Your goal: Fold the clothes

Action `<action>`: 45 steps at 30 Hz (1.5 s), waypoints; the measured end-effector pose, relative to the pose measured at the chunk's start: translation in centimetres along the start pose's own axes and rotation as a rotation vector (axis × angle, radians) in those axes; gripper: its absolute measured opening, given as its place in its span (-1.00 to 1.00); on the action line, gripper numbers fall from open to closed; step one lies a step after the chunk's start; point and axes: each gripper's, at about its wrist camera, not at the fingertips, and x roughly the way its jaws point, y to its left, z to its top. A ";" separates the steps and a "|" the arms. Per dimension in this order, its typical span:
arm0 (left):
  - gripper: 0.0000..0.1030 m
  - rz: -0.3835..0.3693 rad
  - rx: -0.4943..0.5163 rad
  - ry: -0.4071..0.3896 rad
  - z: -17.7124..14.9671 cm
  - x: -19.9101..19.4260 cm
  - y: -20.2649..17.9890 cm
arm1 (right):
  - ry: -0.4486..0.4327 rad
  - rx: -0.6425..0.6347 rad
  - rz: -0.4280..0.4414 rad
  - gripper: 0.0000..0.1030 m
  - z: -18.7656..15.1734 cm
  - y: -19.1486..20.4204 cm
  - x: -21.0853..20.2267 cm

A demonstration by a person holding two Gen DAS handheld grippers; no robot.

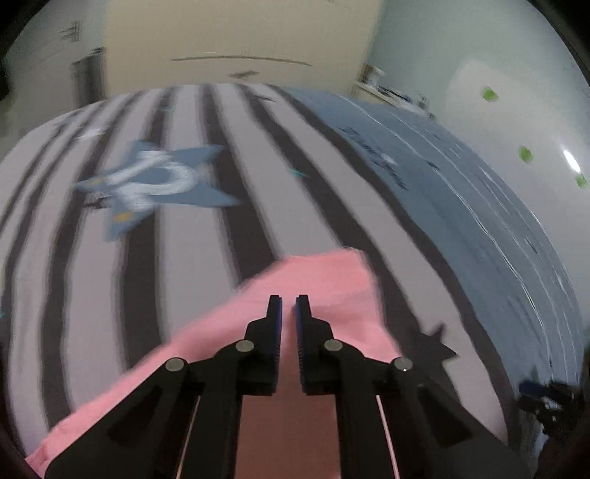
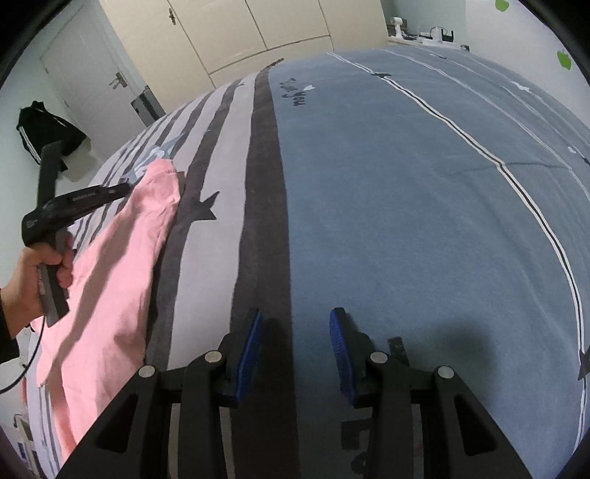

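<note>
A pink garment (image 1: 332,280) lies on a bed with a striped grey and blue cover (image 1: 206,258). In the left wrist view my left gripper (image 1: 288,300) hovers over the garment's far end. Its pads stand almost together, and I see no cloth pinched between them. The right wrist view shows the pink garment (image 2: 121,265) stretched along the bed's left side. There a person's hand (image 2: 29,272) holds the left gripper (image 2: 123,189) above it. My right gripper (image 2: 295,317) is open and empty over the bed cover (image 2: 405,184), to the right of the garment.
Cream wardrobe doors (image 2: 258,29) stand behind the bed. A white door (image 2: 84,73) and a hanging black jacket (image 2: 44,125) are at the left. A shelf with small items (image 2: 424,33) sits at the far right corner, beside a wall with green stickers (image 1: 523,154).
</note>
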 end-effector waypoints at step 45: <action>-0.10 -0.040 -0.224 -0.025 -28.1 -28.3 -11.1 | 0.140 -0.043 0.133 -0.21 -24.4 -0.4 -14.8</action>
